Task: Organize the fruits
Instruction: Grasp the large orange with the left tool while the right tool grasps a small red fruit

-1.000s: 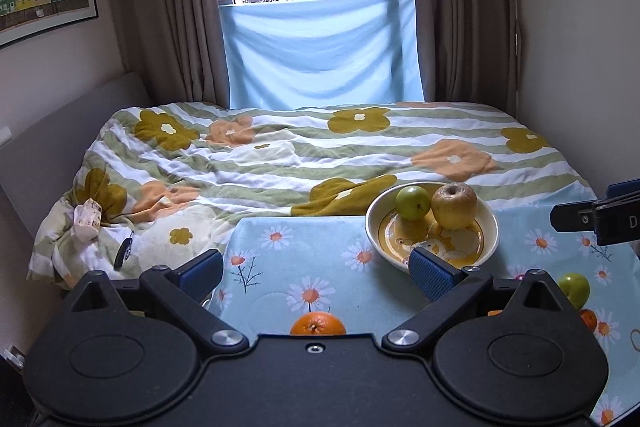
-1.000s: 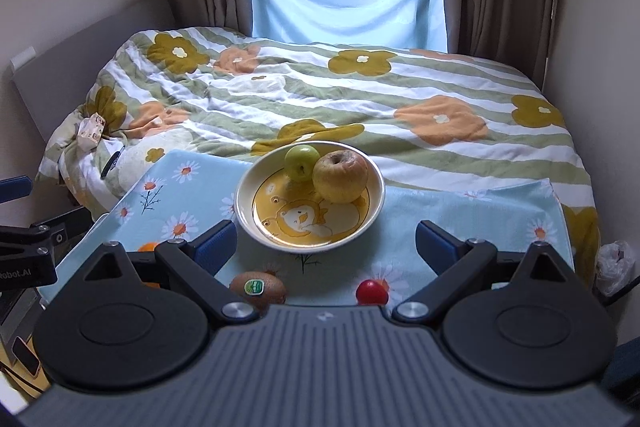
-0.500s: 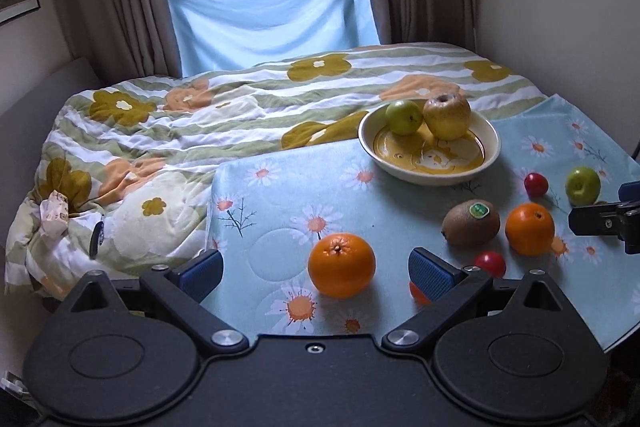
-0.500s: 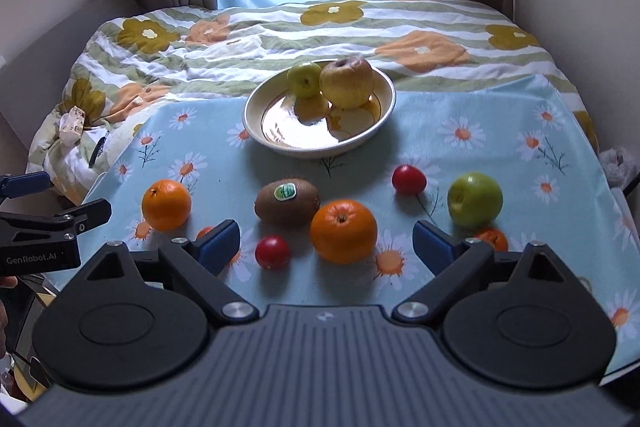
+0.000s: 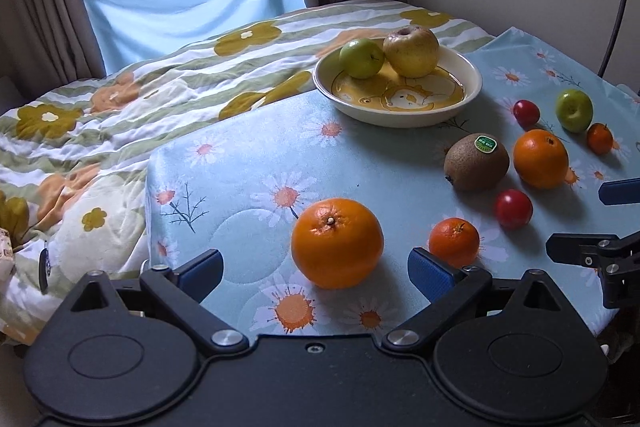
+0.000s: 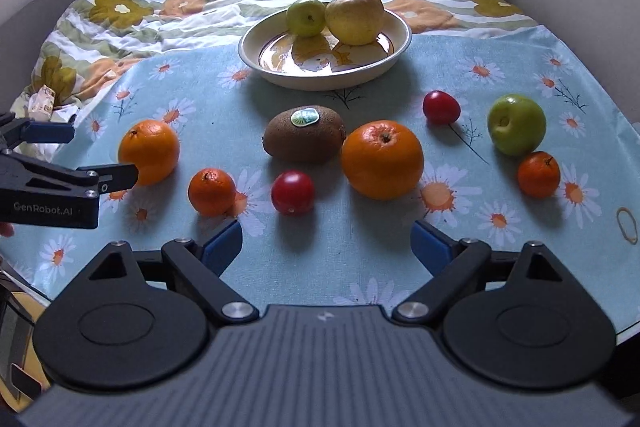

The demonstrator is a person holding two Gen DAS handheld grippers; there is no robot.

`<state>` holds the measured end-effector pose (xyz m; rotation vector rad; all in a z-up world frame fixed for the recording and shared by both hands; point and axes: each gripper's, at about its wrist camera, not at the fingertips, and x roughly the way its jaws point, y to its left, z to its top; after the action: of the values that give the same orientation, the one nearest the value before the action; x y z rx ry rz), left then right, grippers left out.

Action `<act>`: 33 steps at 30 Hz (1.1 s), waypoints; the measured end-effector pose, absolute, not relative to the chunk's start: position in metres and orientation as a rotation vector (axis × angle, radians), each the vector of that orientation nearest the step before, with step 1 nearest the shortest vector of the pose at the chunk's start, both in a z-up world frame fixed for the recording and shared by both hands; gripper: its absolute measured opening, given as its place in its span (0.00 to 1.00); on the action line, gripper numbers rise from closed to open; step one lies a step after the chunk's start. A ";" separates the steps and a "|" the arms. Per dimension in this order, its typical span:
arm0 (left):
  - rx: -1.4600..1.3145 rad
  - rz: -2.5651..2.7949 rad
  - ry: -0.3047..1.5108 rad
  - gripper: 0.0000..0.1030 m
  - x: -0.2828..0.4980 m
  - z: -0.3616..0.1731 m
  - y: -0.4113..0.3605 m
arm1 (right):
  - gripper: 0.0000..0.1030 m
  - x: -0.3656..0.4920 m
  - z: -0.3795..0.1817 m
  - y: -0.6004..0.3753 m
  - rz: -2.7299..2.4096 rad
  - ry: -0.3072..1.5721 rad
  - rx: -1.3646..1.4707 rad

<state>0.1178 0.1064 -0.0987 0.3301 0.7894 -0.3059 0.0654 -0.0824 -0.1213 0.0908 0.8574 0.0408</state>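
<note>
- Left gripper (image 5: 316, 269): fingers spread wide, empty; a large orange (image 5: 337, 242) lies on the tablecloth (image 5: 248, 163) between them.
- Right gripper (image 6: 327, 241): fingers spread wide, empty, above the cloth.
- Bowl (image 6: 394, 57): holds two apples.
- Kiwi (image 6: 304, 133), remaining fruit: loose on the cloth.

Fruit-strewn daisy cloth (image 6: 360, 247) on bed (image 6: 200, 3)

My left gripper (image 6: 72, 155) body reads "GenRobot.AI"; the kiwi (image 6: 304, 134) carries a green sticker, its print illegible.
</note>
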 end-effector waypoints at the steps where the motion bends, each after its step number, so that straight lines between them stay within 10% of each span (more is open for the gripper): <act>1: 0.331 -0.314 0.799 0.97 0.122 -0.102 0.106 | 0.97 0.068 -0.124 -0.081 0.036 0.866 0.093; 11: 0.327 -0.360 0.857 0.87 0.150 -0.125 0.102 | 0.82 0.087 -0.137 -0.073 0.029 0.887 0.087; 16: 0.302 -0.396 0.857 0.64 0.152 -0.128 0.102 | 0.75 0.093 -0.139 -0.067 0.047 0.886 0.069; 33: 0.304 -0.343 0.860 0.63 0.139 -0.128 0.109 | 0.53 0.105 -0.140 -0.058 0.097 0.863 0.041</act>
<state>0.1391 0.1090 -0.1277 0.3043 0.8604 -0.3431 0.1052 -0.0576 -0.1397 0.0412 0.8632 0.0965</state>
